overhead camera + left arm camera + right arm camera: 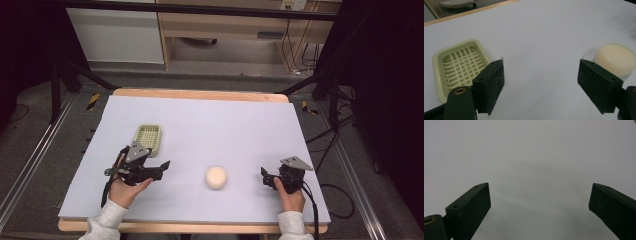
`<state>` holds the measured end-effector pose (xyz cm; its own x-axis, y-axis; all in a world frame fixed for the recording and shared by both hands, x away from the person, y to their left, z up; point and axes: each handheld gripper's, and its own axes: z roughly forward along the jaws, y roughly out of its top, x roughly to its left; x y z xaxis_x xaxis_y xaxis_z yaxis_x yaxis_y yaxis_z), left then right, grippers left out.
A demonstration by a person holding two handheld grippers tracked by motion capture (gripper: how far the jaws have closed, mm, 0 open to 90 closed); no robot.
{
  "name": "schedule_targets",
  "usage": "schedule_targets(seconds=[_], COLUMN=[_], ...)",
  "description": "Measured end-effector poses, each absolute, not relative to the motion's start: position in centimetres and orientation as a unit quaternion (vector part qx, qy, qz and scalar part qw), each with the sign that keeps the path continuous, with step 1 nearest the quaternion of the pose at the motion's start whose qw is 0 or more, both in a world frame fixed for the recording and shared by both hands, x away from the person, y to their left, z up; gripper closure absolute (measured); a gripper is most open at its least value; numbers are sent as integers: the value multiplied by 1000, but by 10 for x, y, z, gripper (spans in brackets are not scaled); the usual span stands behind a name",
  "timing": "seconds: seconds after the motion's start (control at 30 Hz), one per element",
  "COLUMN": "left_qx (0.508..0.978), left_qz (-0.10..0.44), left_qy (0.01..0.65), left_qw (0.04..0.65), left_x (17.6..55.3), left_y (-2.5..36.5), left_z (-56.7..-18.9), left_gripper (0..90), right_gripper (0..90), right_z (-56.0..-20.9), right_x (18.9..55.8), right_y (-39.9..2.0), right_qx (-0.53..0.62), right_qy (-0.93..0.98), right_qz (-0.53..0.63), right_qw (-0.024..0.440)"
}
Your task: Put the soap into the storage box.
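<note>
Two things lie on the pale table (200, 125) in front of you: a round cream soap (216, 177) between your hands, and a yellow-green slatted dish (148, 137) just beyond your left gripper (165, 165). Your left gripper points toward the soap with its jaws spread and nothing between them, the soap just past the tip of one jaw and the dish by the other in the left gripper view. Your right gripper (263, 176) rests well to the other side of the soap, jaws wide apart over bare table.
</note>
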<state>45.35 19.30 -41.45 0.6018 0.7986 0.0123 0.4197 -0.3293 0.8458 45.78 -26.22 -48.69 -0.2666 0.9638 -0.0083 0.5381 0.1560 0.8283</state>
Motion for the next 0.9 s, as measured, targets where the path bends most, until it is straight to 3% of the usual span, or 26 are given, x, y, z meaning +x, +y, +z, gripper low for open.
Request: schedule_targets(seconds=[0.9], left_qx=[806], left_qz=[199], left_qy=[345], left_qw=[438], left_x=[453], left_y=[138], left_z=[-409], left_gripper=[206], right_gripper=[43], right_z=[-487], right_x=[458], right_y=[-262], right_qx=[534], right_qy=[704], right_qz=[369], right_qw=[288])
